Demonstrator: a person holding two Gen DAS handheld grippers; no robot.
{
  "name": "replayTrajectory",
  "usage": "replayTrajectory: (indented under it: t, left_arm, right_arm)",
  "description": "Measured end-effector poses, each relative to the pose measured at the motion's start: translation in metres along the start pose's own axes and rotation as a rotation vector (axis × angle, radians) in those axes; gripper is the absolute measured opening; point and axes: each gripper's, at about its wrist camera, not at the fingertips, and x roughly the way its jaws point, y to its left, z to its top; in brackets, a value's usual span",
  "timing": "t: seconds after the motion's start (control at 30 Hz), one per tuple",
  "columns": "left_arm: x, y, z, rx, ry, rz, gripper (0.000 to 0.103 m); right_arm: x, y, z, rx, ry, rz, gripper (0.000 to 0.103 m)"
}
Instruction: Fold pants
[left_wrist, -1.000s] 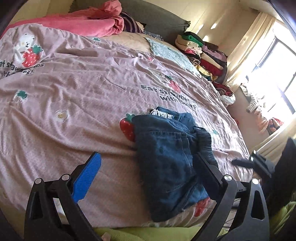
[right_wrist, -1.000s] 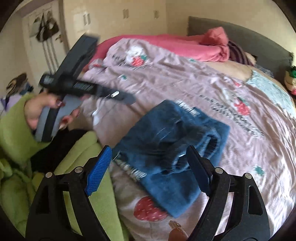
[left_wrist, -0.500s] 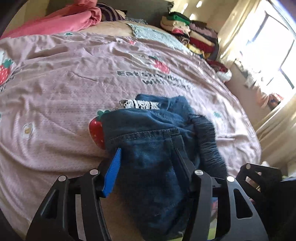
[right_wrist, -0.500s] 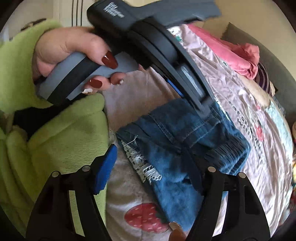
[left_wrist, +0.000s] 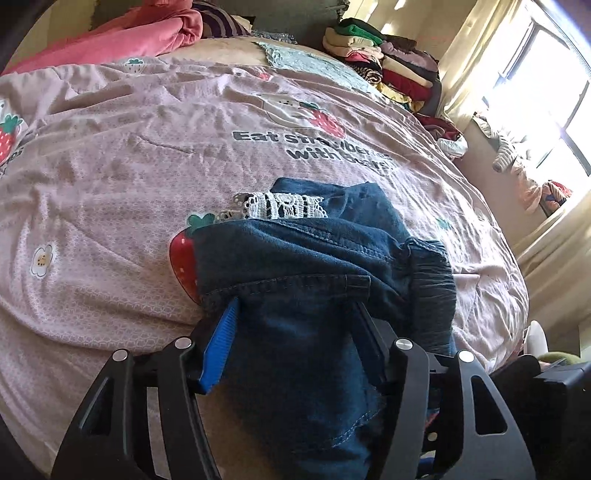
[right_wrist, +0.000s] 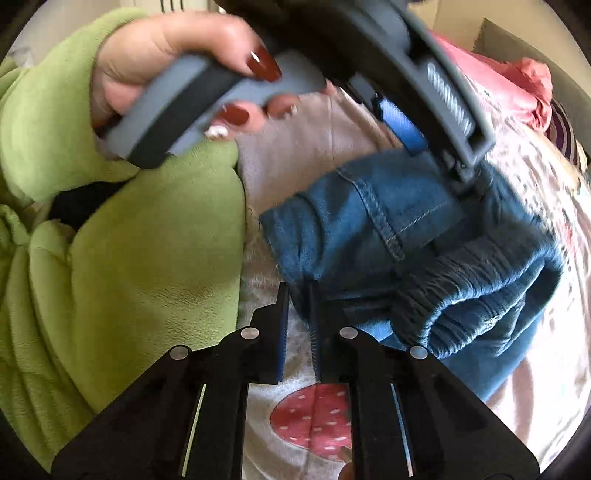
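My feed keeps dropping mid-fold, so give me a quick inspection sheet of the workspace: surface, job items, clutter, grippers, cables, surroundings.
Surface: pink strawberry-print bedspread, wrinkled, covering the bed.
Job's things: blue denim pants, bunched near the bed's front edge, white lace trim showing at the far side.
Clutter: pink blanket heaped at the head of the bed; stack of folded clothes at the far right corner.
Grippers: left gripper jaws apart, straddling a denim fold; right gripper jaws nearly shut on the pants' edge.
Cables: nothing seen.
Surroundings: sunlit window with curtains on the right; operator's green sleeve close by.
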Motion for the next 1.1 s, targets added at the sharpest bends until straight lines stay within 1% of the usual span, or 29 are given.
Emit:
replayTrajectory:
  t: [0.17, 0.2, 0.27, 0.37, 0.6, 0.67, 0.73, 0.83, 0.93, 0.97, 1.0, 1.1]
  left_arm:
    - [-0.002, -0.001, -0.001, 0.006, -0.003, 0.002, 0.059]
    - [-0.003, -0.001, -0.001, 0.007, -0.005, 0.001, 0.059]
    - [-0.004, -0.001, -0.001, 0.006, -0.008, 0.000, 0.059]
    - [-0.005, -0.001, -0.002, 0.008, -0.009, 0.000, 0.059]
    - [-0.009, -0.001, -0.003, 0.005, -0.019, -0.004, 0.059]
    - [-0.012, -0.001, -0.004, 0.005, -0.024, -0.005, 0.059]
    - [-0.016, -0.001, -0.007, 0.003, -0.033, -0.004, 0.059]
    - [-0.023, 0.002, -0.013, 0.001, -0.042, 0.001, 0.059]
    - [-0.029, 0.005, -0.021, -0.014, -0.048, 0.002, 0.059]
    - [-0.031, 0.006, -0.024, -0.017, -0.050, 0.000, 0.059]
    - [-0.033, 0.006, -0.028, -0.016, -0.047, -0.003, 0.059]
    - [-0.029, 0.003, -0.039, -0.007, -0.018, -0.012, 0.059]
  right_arm:
    - [-0.011, -0.002, 0.001, 0.048, -0.015, -0.003, 0.008]
    - [-0.012, -0.009, 0.002, 0.052, -0.017, -0.003, 0.009]
    - [-0.019, -0.008, 0.004, 0.061, -0.024, -0.004, 0.015]
    - [-0.028, -0.001, 0.009, 0.062, -0.027, -0.009, 0.022]
    - [-0.051, 0.005, 0.010, 0.086, -0.034, -0.025, 0.027]
    - [-0.061, 0.002, 0.006, 0.104, -0.051, -0.014, 0.030]
    - [-0.076, -0.001, 0.006, 0.122, -0.081, -0.026, 0.032]
    - [-0.098, -0.015, 0.008, 0.166, -0.136, -0.060, 0.035]
    - [-0.112, -0.035, 0.014, 0.225, -0.192, -0.104, 0.045]
    - [-0.114, -0.045, 0.019, 0.243, -0.203, -0.116, 0.051]
    - [-0.117, -0.056, 0.025, 0.266, -0.221, -0.135, 0.054]
    - [-0.109, -0.091, 0.046, 0.301, -0.246, -0.149, 0.055]
